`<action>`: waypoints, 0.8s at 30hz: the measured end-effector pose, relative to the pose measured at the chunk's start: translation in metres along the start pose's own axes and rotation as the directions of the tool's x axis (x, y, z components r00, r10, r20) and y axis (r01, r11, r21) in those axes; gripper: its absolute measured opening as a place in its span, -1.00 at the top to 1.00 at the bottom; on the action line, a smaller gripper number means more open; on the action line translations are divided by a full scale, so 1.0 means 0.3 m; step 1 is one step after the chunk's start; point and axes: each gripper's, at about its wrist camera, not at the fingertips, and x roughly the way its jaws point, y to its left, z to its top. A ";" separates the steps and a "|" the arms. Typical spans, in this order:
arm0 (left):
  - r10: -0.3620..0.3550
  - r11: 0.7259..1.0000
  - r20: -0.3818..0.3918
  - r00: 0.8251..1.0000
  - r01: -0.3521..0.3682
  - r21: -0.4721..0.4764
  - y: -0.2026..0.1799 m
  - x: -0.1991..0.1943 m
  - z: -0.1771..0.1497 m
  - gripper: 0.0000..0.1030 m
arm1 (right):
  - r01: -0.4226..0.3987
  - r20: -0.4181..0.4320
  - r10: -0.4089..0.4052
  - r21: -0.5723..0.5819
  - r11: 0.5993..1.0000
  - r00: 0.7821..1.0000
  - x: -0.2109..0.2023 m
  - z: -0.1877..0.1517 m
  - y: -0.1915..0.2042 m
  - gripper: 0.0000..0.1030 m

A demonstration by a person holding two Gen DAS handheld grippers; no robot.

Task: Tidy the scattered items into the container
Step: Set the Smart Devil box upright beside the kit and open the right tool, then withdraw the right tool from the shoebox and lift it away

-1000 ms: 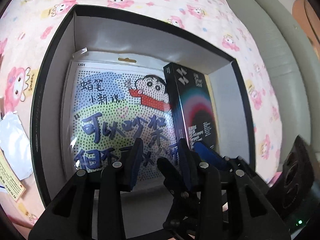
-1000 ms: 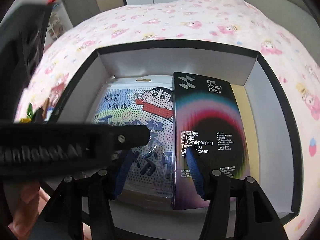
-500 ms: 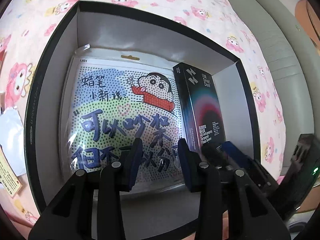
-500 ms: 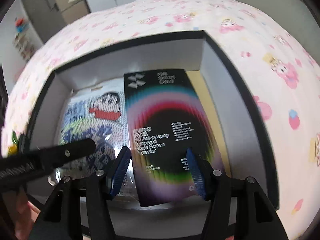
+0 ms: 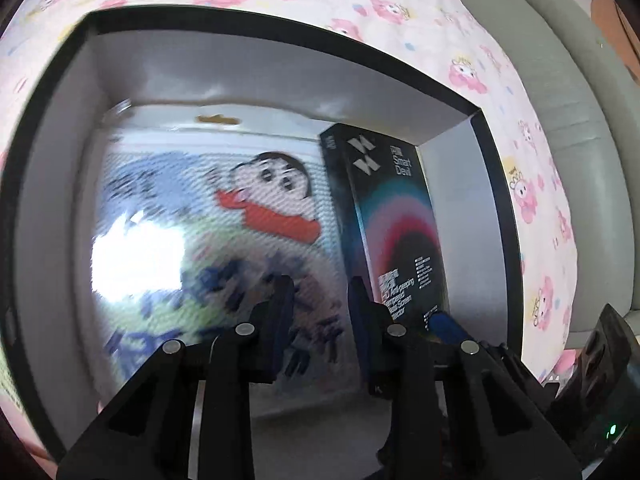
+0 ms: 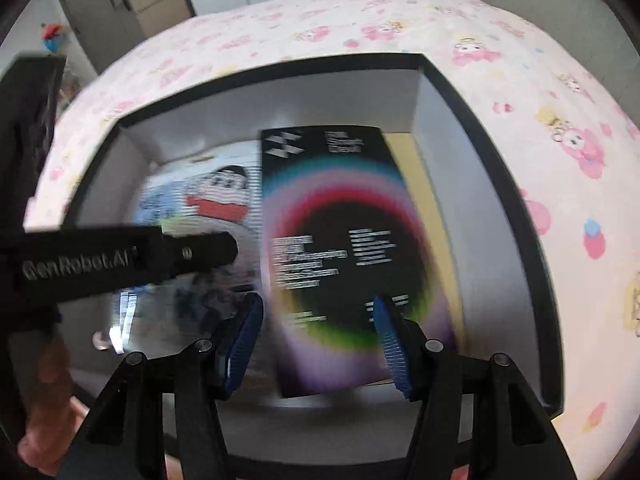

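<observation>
Pink cartoon-print bedding (image 5: 400, 4) lies under the open black box (image 5: 496, 184) with pale inner walls; from the left wrist, two things lie inside it, a glossy cartoon card pack (image 5: 208, 216) on the box's left side and a black rainbow-ringed screen protector box (image 5: 394, 216) just right of it, while the left tongs (image 5: 320, 304), which have just been closing, stand narrowly apart over the card pack with nothing pinched. From the right wrist, the same box (image 6: 500, 184) holds both items, and the right tongs (image 6: 316, 320) stand spread wide astride the near end of the screen protector box (image 6: 336, 220); contact cannot be told.
</observation>
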 end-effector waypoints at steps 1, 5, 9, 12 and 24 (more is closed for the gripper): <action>0.004 1.000 -0.003 1.000 -0.004 0.004 -0.010 0.010 0.005 0.47 | 0.004 0.000 -0.004 0.006 1.000 1.000 0.003 0.002 -0.006 -0.06; -0.008 1.000 -0.009 1.000 0.008 0.008 -0.044 0.037 0.011 0.53 | 0.017 -0.001 -0.017 0.016 1.000 1.000 0.014 0.016 -0.022 -0.06; -0.016 1.000 -0.026 1.000 0.016 0.017 -0.078 0.063 0.022 0.53 | 0.007 -0.012 -0.007 0.032 0.999 1.000 0.023 0.019 -0.036 -0.06; -0.004 1.000 -0.021 1.000 0.005 0.030 -0.093 0.066 0.019 0.53 | 0.004 -0.004 -0.004 0.027 1.000 1.000 0.019 0.018 -0.035 -0.06; 0.028 0.989 0.167 0.986 -0.052 0.141 -0.057 -0.138 -0.157 0.51 | 0.006 0.099 -0.013 0.069 0.998 0.995 -0.095 -0.014 -0.022 -0.06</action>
